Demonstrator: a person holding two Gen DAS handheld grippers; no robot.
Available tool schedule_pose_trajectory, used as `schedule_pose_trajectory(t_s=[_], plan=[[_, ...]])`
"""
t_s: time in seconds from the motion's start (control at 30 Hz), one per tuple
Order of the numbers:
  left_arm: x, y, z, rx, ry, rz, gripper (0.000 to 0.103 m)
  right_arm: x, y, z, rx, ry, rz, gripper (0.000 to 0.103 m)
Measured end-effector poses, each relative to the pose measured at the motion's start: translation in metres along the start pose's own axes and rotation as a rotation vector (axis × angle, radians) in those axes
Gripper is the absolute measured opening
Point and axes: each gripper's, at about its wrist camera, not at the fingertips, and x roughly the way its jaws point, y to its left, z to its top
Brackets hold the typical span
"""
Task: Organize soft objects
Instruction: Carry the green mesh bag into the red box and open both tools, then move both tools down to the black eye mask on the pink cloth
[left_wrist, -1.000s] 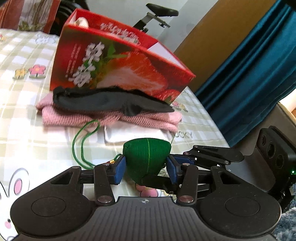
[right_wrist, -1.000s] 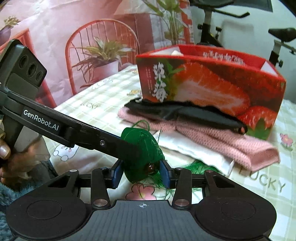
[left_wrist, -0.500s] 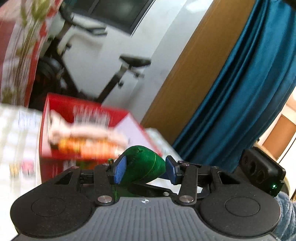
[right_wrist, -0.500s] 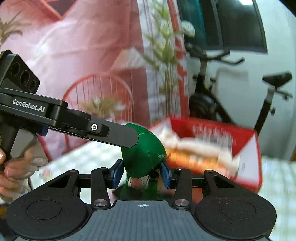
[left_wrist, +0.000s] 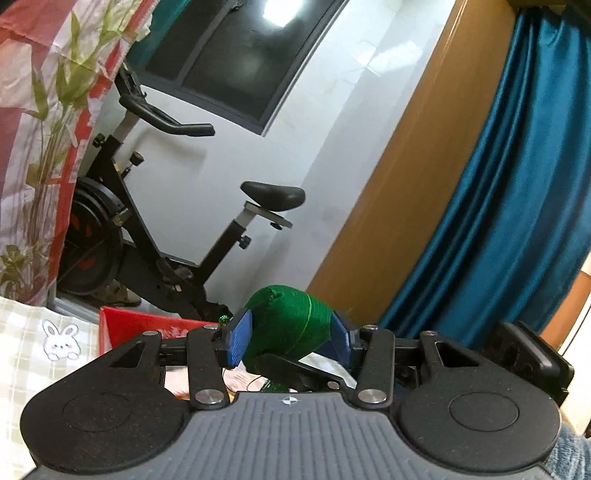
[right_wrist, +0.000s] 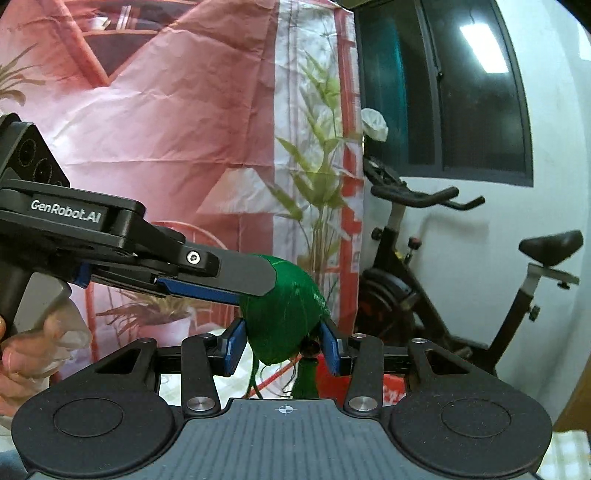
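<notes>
A green thread-wrapped soft pouch (left_wrist: 291, 321) hangs in the air, pinched from two sides. My left gripper (left_wrist: 290, 339) is shut on it, blue pads (left_wrist: 239, 341) pressing its flanks. In the right wrist view the same pouch (right_wrist: 284, 314) sits between the blue pads of my right gripper (right_wrist: 282, 349), also shut on it, with its green tassel (right_wrist: 306, 380) dangling below. The left gripper (right_wrist: 255, 284) reaches in from the left and clamps the pouch's top. A right finger (left_wrist: 295, 369) crosses under the pouch. The red strawberry box (left_wrist: 125, 325) lies low behind the fingers.
A black exercise bike (left_wrist: 166, 240) stands by the white wall beyond the table. Checked tablecloth with a rabbit print (left_wrist: 37, 354) shows at lower left. A blue curtain (left_wrist: 498, 221) hangs on the right. A person's hand (right_wrist: 29, 354) grips the left tool. A pink plant-print sheet (right_wrist: 166, 129) hangs behind.
Both grippers have lifted the green pouch off the table and tipped upward. The clothes pile has dropped out of sight and the red box has sunk low behind the fingers.
</notes>
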Motion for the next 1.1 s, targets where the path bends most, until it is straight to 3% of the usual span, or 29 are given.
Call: schedule_pose_trajectory(t_s=[0.2, 0.57, 0.77, 0.93, 1.1], plan=[[0.015, 0.018, -0.012, -0.027, 0.055, 0.051, 0.048, 0.026, 0.000, -0.012, 0.038, 0.051, 0.015, 0.040], [0.043, 0.066, -0.047, -0.107, 0.203, 0.164, 0.049, 0.060, -0.006, -0.068, 0.168, 0.220, 0.041, 0.044], [0.036, 0.069, -0.048, -0.062, 0.221, 0.208, 0.050, 0.047, -0.014, -0.082, 0.181, 0.243, 0.002, 0.048], [0.014, 0.052, -0.061, 0.029, 0.208, 0.238, 0.050, 0.020, -0.025, -0.093, 0.209, 0.212, -0.037, 0.048], [-0.008, 0.043, -0.083, 0.022, 0.194, 0.267, 0.050, -0.016, -0.024, -0.110, 0.204, 0.167, -0.081, 0.048]])
